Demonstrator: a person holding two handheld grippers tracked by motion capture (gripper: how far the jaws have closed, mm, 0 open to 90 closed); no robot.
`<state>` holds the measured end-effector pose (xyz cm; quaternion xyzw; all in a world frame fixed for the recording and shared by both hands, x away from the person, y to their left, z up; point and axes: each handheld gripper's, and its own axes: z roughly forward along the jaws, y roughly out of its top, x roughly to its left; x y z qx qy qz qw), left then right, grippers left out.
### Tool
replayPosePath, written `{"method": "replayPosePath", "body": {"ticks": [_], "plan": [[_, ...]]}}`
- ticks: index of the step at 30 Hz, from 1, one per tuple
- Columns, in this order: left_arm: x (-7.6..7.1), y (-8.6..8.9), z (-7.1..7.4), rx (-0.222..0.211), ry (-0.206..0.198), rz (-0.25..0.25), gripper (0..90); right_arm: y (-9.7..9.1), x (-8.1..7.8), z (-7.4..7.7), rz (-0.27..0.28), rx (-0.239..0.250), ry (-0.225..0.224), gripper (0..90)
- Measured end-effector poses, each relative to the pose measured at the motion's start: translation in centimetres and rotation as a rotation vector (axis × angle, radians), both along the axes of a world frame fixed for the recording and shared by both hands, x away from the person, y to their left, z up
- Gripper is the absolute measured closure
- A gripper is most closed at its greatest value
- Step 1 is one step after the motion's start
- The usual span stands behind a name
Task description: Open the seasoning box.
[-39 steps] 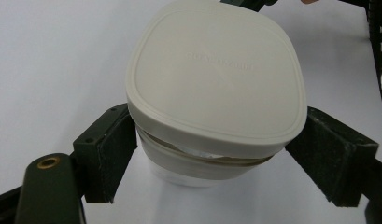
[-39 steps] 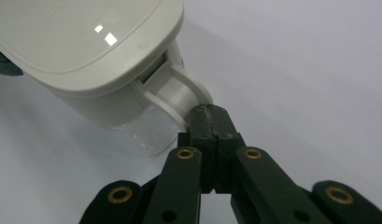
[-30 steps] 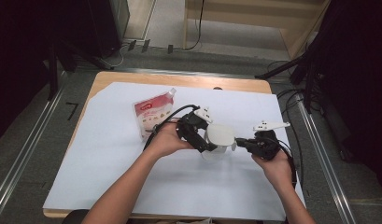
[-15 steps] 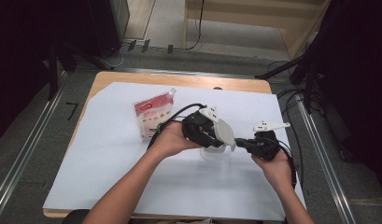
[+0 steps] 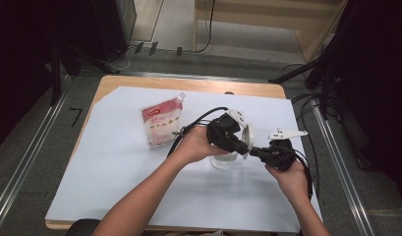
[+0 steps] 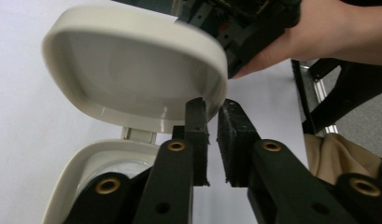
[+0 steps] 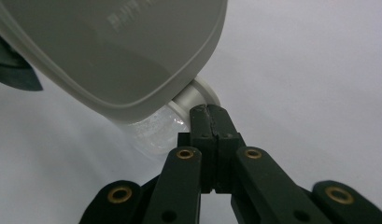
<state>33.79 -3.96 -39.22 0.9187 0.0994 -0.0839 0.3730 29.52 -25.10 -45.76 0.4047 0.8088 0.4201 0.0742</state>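
**Lid Tipped Up on a Small Clear Jar**

Near the middle of the white sheet (image 5: 115,162), a little toward 4 o'clock: a small clear jar (image 5: 223,160) with a cream lid (image 5: 247,137) (hinged, and swung up on its edge). From the left gripper's camera, the hollow inside of the lid at 12 o'clock, the open rim of the jar at 7 o'clock.

Left gripper (image 5: 238,145), at 9 o'clock of the jar and reaching over it: jaws just been closing, now nearly together. Edge of the lid between the two tips; pinched tight or only close, hard to tell.

Right gripper (image 5: 255,151), at 3 o'clock of the jar: fingers pressed flat together, tips right at the small hinge of the lid. Touching it or not, cannot tell (nothing seen between the pads).

Farther off at 10 o'clock of the jar: a red and white pouch (image 5: 161,123) with a spout, lying flat on the sheet, well apart from both grippers.

Under the sheet: a wooden table (image 5: 188,84), bare along the 12 o'clock edge.
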Motion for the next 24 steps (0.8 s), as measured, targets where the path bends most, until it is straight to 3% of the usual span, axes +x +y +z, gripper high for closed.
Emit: {"method": "replayPosePath", "body": {"ticks": [3,8,15,16,18,21,23,24], "plan": [[0.0,0.1,-0.2,0.025,0.007,0.001,69.7,-0.3,-0.2,0.1,-0.009,0.002,-0.002,90.0],[0.0,1.3,0.3,-0.001,0.004,0.021,60.7,-1.0,-0.6,0.3,-0.02,0.013,-0.005,87.8],[-0.1,3.4,0.5,-0.026,0.017,0.06,60.5,-1.2,-1.6,0.5,-0.013,0.01,-0.004,82.0],[-0.3,4.1,0.5,-0.043,0.02,0.07,60.7,-1.1,-2.0,0.5,-0.007,0.021,0.003,78.0],[-0.4,4.6,0.5,-0.037,0.024,0.084,59.7,-0.9,-2.3,0.6,0.001,0.025,0.006,74.0],[-0.4,5.3,0.5,-0.04,0.046,0.101,58.4,-0.8,-2.7,0.6,0.002,0.032,0.004,70.6],[-0.2,6.3,0.4,-0.01,0.101,0.144,48.6,-0.4,-3.3,0.6,0.018,0.04,0.006,67.9],[-0.2,6.6,0.4,-0.008,0.106,0.156,49.0,-0.3,-3.4,0.6,0.027,0.037,0.001,66.4]]}}
